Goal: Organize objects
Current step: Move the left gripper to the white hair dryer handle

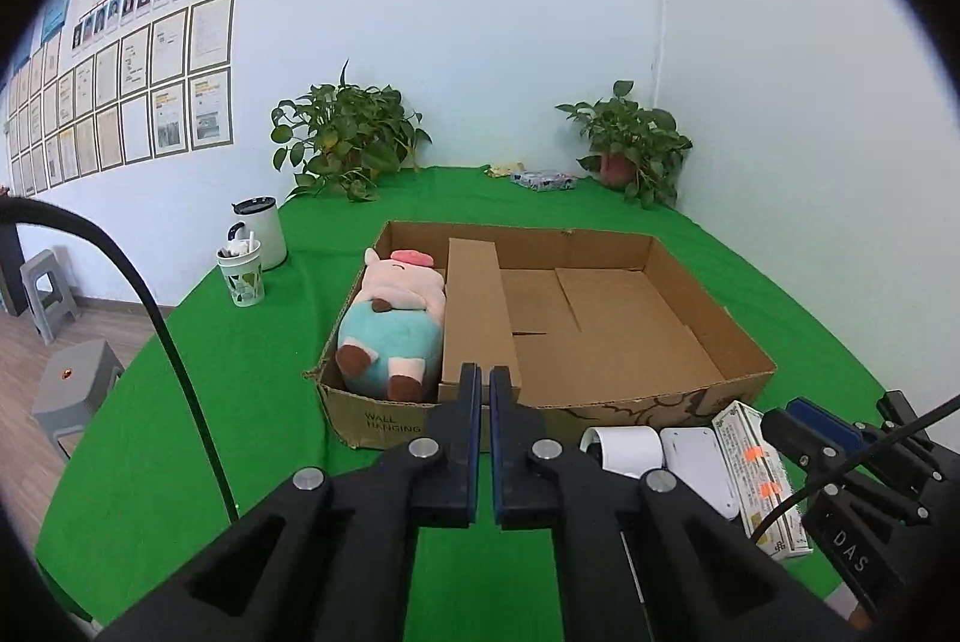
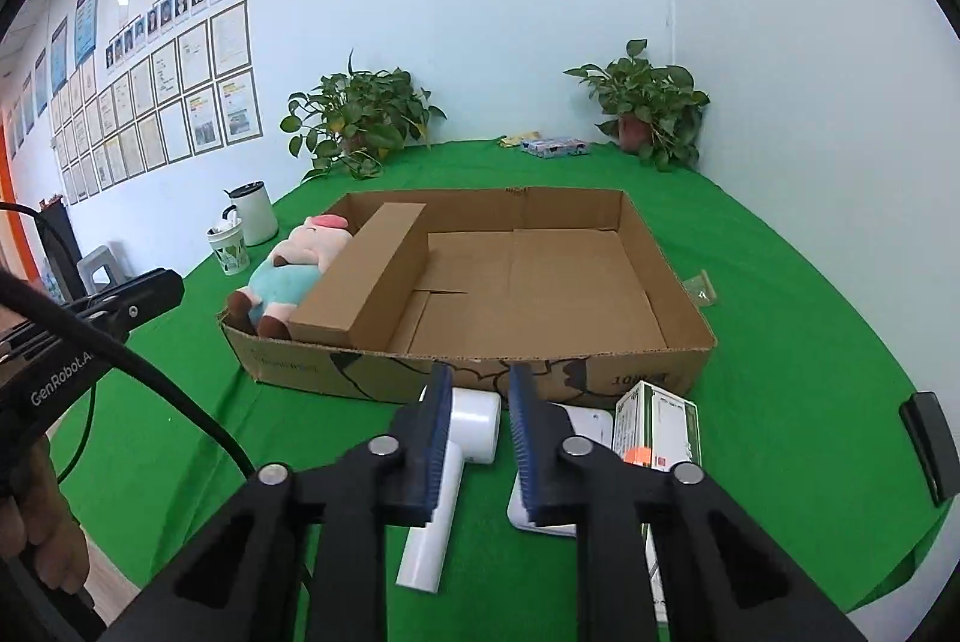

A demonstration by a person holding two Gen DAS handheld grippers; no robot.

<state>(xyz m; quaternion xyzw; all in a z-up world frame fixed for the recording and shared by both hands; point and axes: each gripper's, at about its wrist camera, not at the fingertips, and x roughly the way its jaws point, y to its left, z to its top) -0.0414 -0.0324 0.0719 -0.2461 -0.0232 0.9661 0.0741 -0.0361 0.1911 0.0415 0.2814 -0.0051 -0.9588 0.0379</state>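
While both grippers are hovering short of the cardboard box (image 1: pixel 690 318), nothing is being held.

The left gripper (image 1: pixel 485 378) is showing its pads nearly touching, with only a thin slit between them and nothing in it; the right gripper (image 2: pixel 480 378) is standing with a visible gap between its blue pads, also gripping nothing. A plush pig (image 1: pixel 393 324) is lying in the box's left compartment, beside a cardboard divider (image 1: pixel 477 312). Waiting on the green cloth (image 2: pixel 780 282) just in front of the box are a white handheld device (image 2: pixel 462 450), a flat white item (image 1: pixel 699 462) and a green-and-white carton (image 2: pixel 660 420).
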